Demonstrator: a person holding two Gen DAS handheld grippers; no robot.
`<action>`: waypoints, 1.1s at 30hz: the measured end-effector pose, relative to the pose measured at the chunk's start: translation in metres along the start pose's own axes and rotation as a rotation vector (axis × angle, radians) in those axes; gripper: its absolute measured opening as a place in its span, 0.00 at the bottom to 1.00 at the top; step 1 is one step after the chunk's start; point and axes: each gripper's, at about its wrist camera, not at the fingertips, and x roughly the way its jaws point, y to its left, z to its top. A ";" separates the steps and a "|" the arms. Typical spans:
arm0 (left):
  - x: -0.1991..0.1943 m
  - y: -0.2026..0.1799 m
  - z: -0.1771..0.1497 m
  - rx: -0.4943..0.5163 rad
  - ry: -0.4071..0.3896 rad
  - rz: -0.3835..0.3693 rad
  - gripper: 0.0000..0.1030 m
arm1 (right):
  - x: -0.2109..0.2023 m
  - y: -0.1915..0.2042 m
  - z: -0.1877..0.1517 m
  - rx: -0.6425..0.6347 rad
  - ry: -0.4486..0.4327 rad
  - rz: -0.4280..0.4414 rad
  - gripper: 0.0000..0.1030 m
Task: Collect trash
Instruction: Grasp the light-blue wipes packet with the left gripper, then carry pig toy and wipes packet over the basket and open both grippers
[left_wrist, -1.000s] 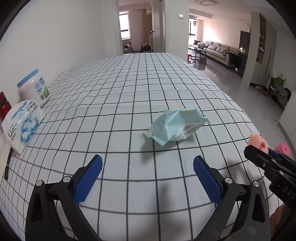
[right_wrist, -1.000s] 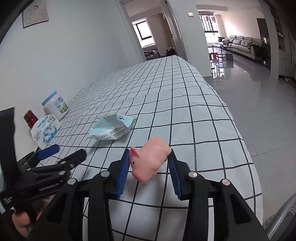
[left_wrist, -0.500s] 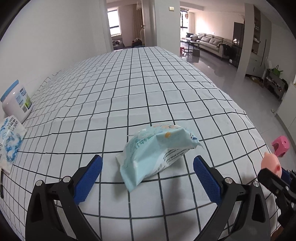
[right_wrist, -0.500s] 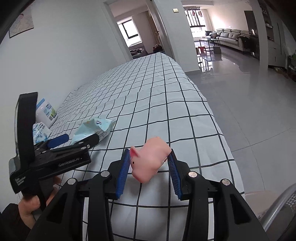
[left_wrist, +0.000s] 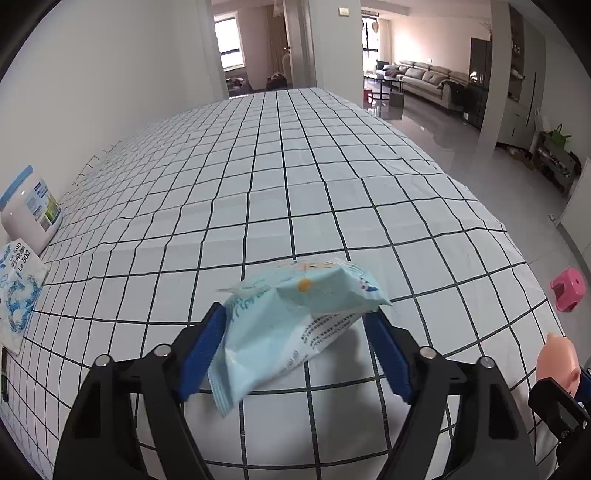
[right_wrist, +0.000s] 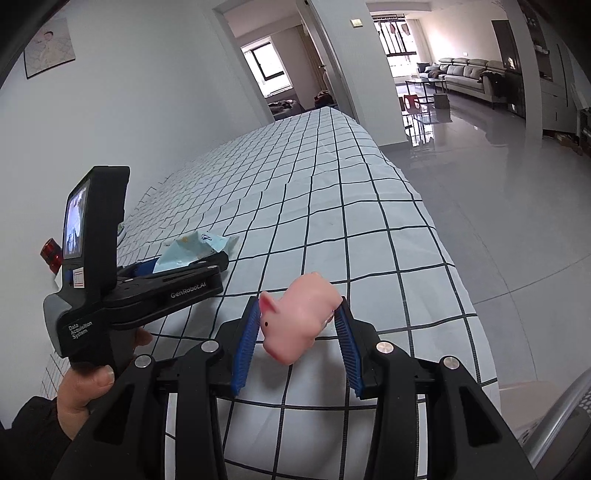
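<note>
A crumpled pale-blue plastic wipes packet (left_wrist: 295, 325) lies on a white tabletop cloth with a black grid (left_wrist: 280, 192), between the blue-padded fingers (left_wrist: 201, 349) of the left gripper (left_wrist: 295, 350). The fingers have just been closing, and both pads appear to touch the packet's sides, though how firmly they grip cannot be told. To the right, the right gripper (right_wrist: 299, 339) has its fingers narrowed firmly on a pink rubber pig toy (right_wrist: 299, 319), held above the tabletop's near edge. At far left stand a white tub with a blue lid (left_wrist: 29, 210) and a blue-and-white printed paper pack (left_wrist: 16, 291). A person's hand (right_wrist: 86, 384) grips the left tool's black handle.
</note>
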 end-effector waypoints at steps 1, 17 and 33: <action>0.000 -0.001 0.001 -0.001 -0.003 -0.006 0.71 | -0.001 0.000 -0.001 -0.001 -0.002 0.000 0.39; -0.056 0.007 -0.038 0.005 -0.060 -0.044 0.69 | -0.004 0.008 -0.001 -0.044 0.006 -0.009 0.39; -0.179 -0.030 -0.077 0.043 -0.197 -0.138 0.69 | -0.129 0.008 -0.040 -0.047 -0.094 -0.070 0.39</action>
